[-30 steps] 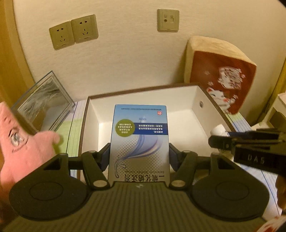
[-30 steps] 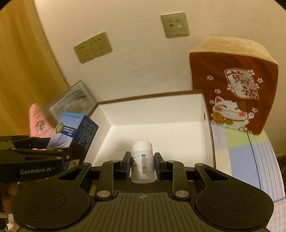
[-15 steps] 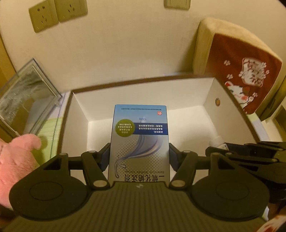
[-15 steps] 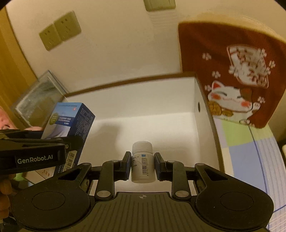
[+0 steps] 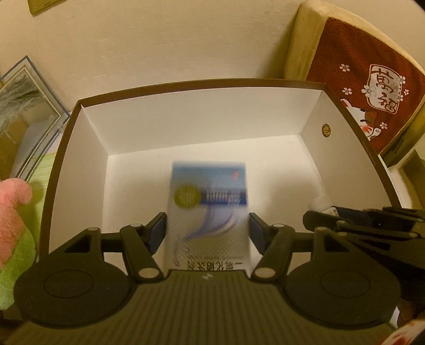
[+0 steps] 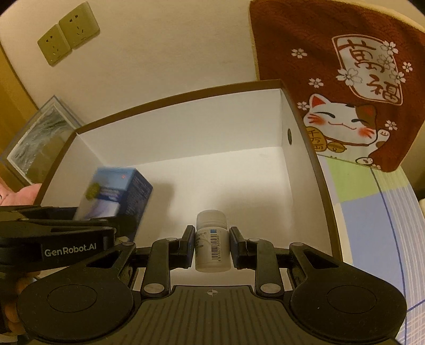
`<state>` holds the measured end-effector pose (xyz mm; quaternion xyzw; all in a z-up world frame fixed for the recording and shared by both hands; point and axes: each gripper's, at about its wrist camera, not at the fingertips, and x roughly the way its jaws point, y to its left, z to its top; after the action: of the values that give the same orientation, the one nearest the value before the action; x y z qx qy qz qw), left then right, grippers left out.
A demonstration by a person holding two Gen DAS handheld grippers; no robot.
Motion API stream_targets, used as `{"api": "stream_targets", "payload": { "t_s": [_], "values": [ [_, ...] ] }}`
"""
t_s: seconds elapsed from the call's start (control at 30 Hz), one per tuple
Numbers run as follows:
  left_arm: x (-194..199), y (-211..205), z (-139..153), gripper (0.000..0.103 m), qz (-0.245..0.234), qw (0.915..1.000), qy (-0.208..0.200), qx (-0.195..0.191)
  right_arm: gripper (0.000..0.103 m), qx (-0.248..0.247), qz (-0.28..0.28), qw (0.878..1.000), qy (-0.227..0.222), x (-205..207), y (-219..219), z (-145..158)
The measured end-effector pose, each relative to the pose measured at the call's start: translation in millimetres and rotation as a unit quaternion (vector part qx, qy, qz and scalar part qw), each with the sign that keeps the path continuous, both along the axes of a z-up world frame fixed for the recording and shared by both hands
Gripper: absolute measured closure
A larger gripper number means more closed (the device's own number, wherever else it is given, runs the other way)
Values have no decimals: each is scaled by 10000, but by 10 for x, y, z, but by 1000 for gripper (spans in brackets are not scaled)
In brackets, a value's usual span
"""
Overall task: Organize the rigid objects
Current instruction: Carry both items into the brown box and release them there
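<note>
My left claw [image 5: 207, 231] gapes beside the blurred blue carton [image 5: 208, 212] at frame centre, inside the white box [image 5: 199, 116]. My right claw [image 6: 211, 245] clamps the white bottle [image 6: 211, 246], low centre, inside too.

The blue carton [image 5: 208, 212] is smeared by motion blur in both views, so its print cannot be read, and whether the fingers [image 5: 158, 230] of the left gripper [image 5: 208, 231] are pressed against its sides cannot be told; its lower end is covered by the gripper body. Of the white bottle [image 6: 212, 244], the base is hidden behind the right gripper [image 6: 211, 246] and the label text is too small to be made out. The pink plush toy [image 5: 14, 212], the framed picture [image 5: 25, 111] and the wall socket [image 5: 42, 5] are cut off by the edge of the left view.
</note>
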<state>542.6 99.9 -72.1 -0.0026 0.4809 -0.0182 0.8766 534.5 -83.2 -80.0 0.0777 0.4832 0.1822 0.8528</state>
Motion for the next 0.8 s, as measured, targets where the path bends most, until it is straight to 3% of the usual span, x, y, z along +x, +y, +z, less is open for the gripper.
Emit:
{"api": "stream_targets", "payload": {
  "t_s": [0.33, 0.37, 0.47, 0.8],
  "values": [
    [-27, 56, 71, 39, 11, 10000, -12, 11, 74, 225, 5, 9996, -144, -14, 1, 82],
    [-39, 70, 88, 39, 20, 10000, -24, 8, 68, 224, -14, 9996, -153, -16, 3, 103],
    [-89, 112, 147, 39, 43, 10000, -69, 4, 35, 334, -36, 9987, -380, -67, -18, 193],
    [-462, 193, 465, 39, 32, 9994, -350, -35, 32, 591, -220, 9959, -649, -369, -289, 556]
  ]
}}
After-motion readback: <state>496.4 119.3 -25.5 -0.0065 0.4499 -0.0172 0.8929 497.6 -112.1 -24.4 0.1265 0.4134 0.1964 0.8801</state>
